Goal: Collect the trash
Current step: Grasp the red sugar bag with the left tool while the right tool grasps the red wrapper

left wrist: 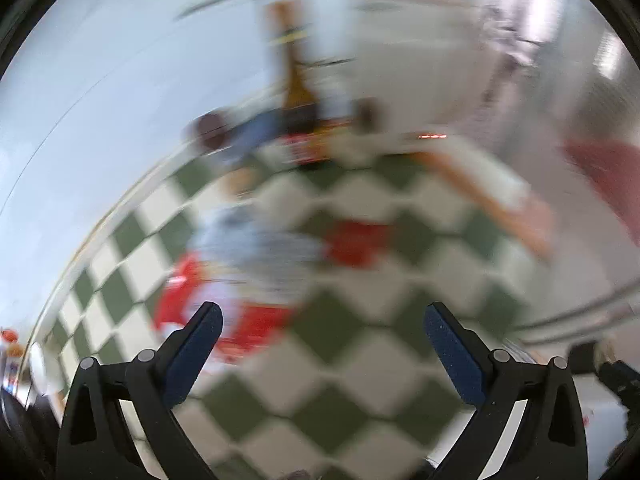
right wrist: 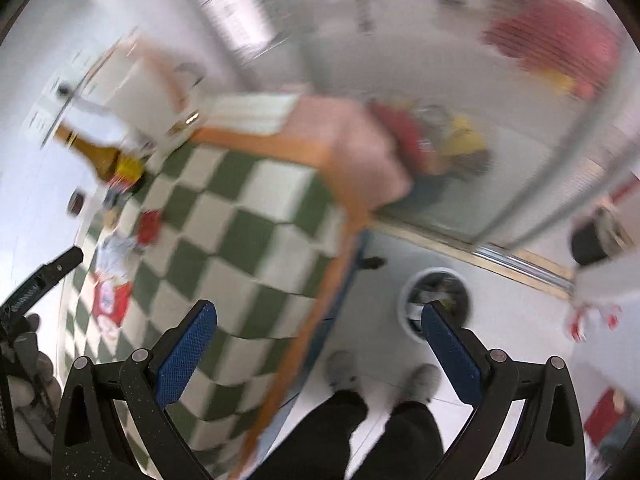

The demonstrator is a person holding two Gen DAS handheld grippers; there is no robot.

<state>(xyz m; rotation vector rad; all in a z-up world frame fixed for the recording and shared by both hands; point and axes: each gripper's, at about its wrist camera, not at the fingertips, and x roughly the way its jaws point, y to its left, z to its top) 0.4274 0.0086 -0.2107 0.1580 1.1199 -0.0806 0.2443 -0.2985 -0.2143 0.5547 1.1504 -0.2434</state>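
**Two grippers wide open, trash on the checkered table**

Both views are pretty blurry. The left gripper (left wrist: 322, 322) has its fingers spread wide with nothing between them, hanging over the green-and-white checkered tablecloth (left wrist: 344, 344). Trash sits mid-frame: a red-and-white wrapper (left wrist: 188, 292) at lower left, a crumpled bluish-white wrapper (left wrist: 256, 244) just above it, a small red wrapper (left wrist: 358, 242) to the right. A brown bottle (left wrist: 298, 96) stands upper center. The right gripper (right wrist: 318, 320) is also wide, empty, with a round bin (right wrist: 436, 300) on the floor at lower right.
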